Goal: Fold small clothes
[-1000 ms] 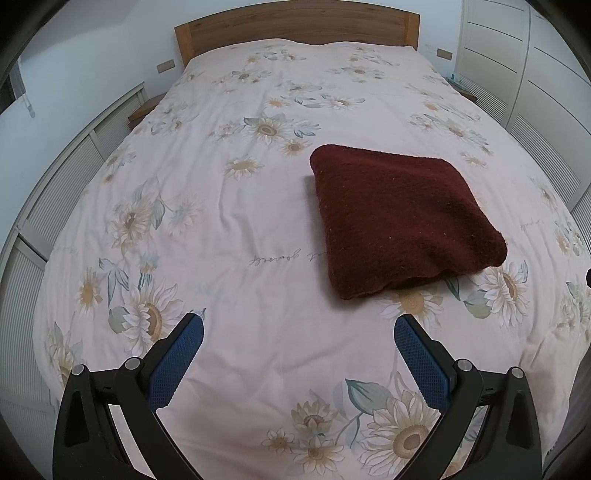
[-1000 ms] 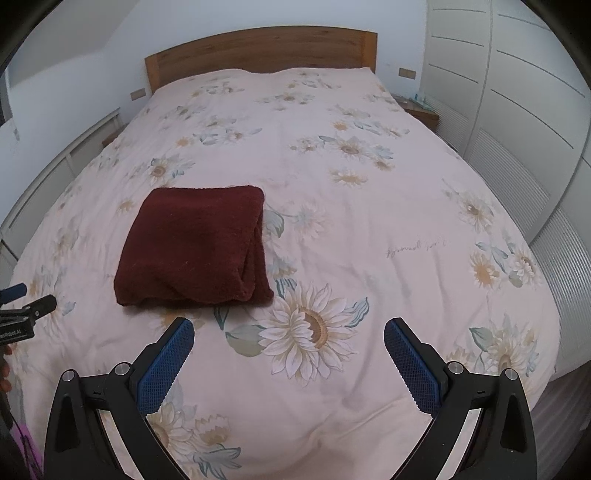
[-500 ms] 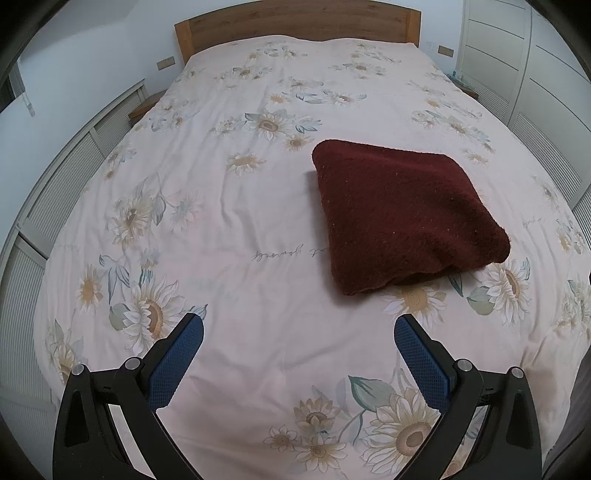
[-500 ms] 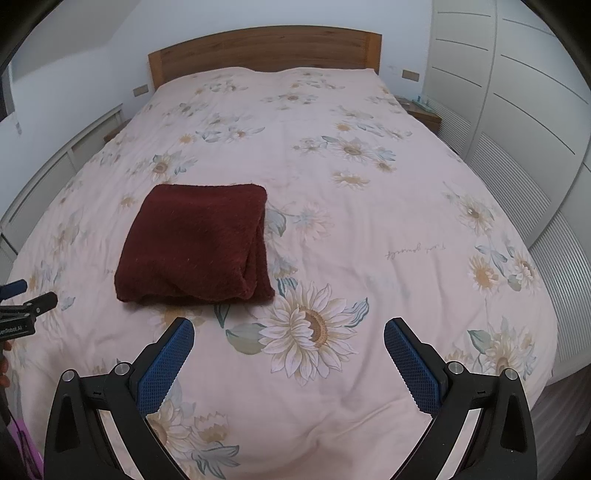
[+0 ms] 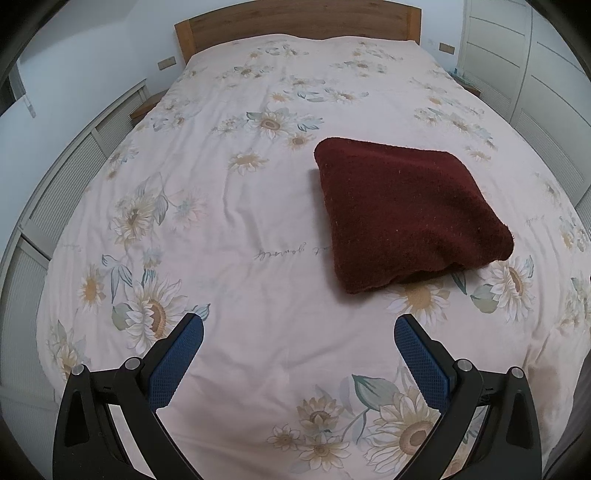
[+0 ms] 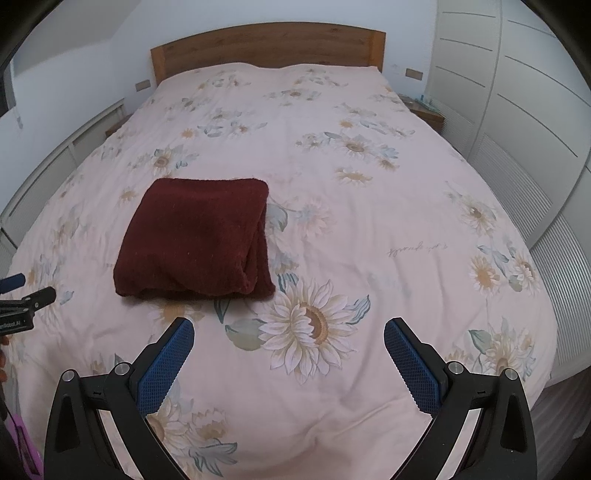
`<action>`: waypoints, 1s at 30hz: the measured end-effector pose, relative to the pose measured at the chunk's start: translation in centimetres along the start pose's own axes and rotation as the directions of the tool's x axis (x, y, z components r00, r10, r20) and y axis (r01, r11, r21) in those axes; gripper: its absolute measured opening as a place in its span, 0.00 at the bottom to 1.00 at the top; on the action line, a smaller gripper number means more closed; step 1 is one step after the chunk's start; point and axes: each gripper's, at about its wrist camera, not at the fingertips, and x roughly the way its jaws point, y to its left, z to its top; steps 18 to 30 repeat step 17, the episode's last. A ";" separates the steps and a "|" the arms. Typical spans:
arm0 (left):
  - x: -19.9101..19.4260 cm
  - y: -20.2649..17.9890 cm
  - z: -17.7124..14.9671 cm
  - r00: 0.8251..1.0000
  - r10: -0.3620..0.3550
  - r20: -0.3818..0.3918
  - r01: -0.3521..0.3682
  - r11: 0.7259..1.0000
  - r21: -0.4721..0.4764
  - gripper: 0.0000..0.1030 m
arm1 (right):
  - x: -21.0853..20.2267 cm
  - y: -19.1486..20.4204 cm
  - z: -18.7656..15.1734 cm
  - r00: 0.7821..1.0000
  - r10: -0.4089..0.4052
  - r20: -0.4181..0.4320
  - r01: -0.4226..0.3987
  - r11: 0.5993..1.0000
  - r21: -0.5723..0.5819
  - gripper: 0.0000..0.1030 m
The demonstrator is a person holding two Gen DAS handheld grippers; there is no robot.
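Left wrist view: your left gripper hangs over the near part of the bed, its blue pads spread wide with nothing between them. Beyond the right-hand pad, well clear of it, lies the folded maroon garment — a thick square bundle flat on the sunflower duvet, one corner pointing back toward that pad. Farther on, past the fingertips, stands the wooden headboard, with white wardrobe doors off to the right.

From the right wrist view you get what the first cannot give. Your right gripper is also spread wide and empty, and here the garment sits ahead of the left-hand pad, apart from it. This side shows the stacked layers of the fold along the bundle's right edge. At the far left edge, outside the left-hand finger, the tip of your other gripper pokes in, too little of it showing to judge its spread from here. A bedside table shows beside the headboard on the right.

Against a second ago, little has changed — both pairs of pads are spread as wide as before and the bundle has not been touched. In the left view the bed has slid slightly upward in the picture, and the headboard's top edge is now cropped.
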 end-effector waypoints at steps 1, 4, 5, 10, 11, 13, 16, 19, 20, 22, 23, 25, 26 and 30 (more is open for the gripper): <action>0.0 0.0 0.0 1.000 0.000 -0.002 0.000 1.000 0.003 0.99 | 0.1 0.0 0.0 1.000 0.001 -0.002 -0.001 1.000 -0.001 1.00; 0.1 0.2 -0.1 1.000 -0.001 -0.005 0.001 1.000 0.007 0.99 | 0.2 0.0 0.0 1.000 0.002 -0.005 -0.002 1.000 0.001 1.00; 0.1 0.3 -0.2 1.000 -0.002 -0.005 0.002 1.000 0.008 0.99 | 0.3 0.0 0.0 1.000 0.003 -0.006 -0.003 1.000 0.002 1.00; 0.2 0.3 -0.2 1.000 -0.003 -0.012 0.004 1.000 0.023 0.99 | 0.6 -0.2 -0.1 1.000 0.003 -0.013 -0.003 1.000 0.000 1.00; 0.3 0.3 -0.2 1.000 -0.006 -0.012 0.006 1.000 0.028 0.99 | 0.7 -0.2 -0.1 1.000 0.003 -0.015 -0.003 1.000 0.001 1.00; 0.4 0.4 -0.1 1.000 -0.007 -0.012 0.008 0.999 0.038 0.99 | 0.7 -0.2 -0.1 1.000 0.000 -0.018 0.000 1.000 0.000 1.00; 0.4 0.6 -0.1 1.000 -0.008 -0.012 0.009 0.999 0.050 0.99 | 0.8 -0.3 -0.1 1.000 0.001 -0.019 -0.001 1.000 -0.002 1.00; 0.4 0.6 0.0 1.000 -0.011 -0.012 0.011 0.998 0.054 0.99 | 0.8 -0.2 -0.2 1.000 0.000 -0.019 0.000 1.000 -0.002 1.00; 0.4 0.6 0.0 1.000 -0.011 -0.012 0.011 0.998 0.054 0.99 | 0.8 -0.2 -0.2 1.000 0.000 -0.019 0.000 1.000 -0.002 1.00; 0.4 0.6 0.0 1.000 -0.011 -0.012 0.011 0.998 0.054 0.99 | 0.8 -0.2 -0.2 1.000 0.000 -0.019 0.000 1.000 -0.002 1.00; 0.4 0.6 0.0 1.000 -0.011 -0.012 0.011 0.998 0.054 0.99 | 0.8 -0.2 -0.2 1.000 0.000 -0.019 0.000 1.000 -0.002 1.00; 0.4 0.6 0.0 1.000 -0.011 -0.012 0.011 0.998 0.054 0.99 | 0.8 -0.2 -0.2 1.000 0.000 -0.019 0.000 1.000 -0.002 1.00; 0.4 0.6 0.0 1.000 -0.011 -0.012 0.011 0.998 0.054 0.99 | 0.8 -0.2 -0.2 1.000 0.000 -0.019 0.000 1.000 -0.002 1.00; 0.4 0.6 0.0 1.000 -0.011 -0.012 0.011 0.998 0.054 0.99 | 0.8 -0.2 -0.2 1.000 0.000 -0.019 0.000 1.000 -0.002 1.00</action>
